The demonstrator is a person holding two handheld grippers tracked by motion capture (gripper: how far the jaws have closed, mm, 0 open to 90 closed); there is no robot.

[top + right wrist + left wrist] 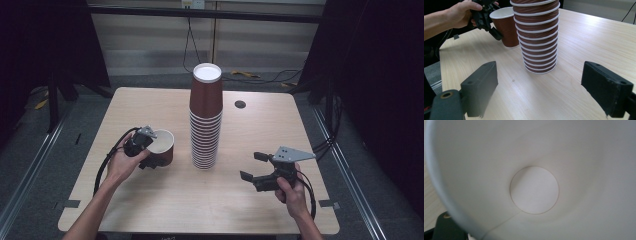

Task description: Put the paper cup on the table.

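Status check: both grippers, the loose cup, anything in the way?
Left gripper jaws pinching single cup's wall. Right gripper open, empty. Cup stack stands between them.

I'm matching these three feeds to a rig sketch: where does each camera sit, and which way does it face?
High view: above the person's side, looking forward and down on the table; both forearms, left gripper, right gripper.
Left gripper view: on the left gripper, looking into the single cup; one jaw corner.
Right gripper view: on the right gripper, facing the cup stack; its open jaws, the other hand.
High and right gripper views share stack and single cup.
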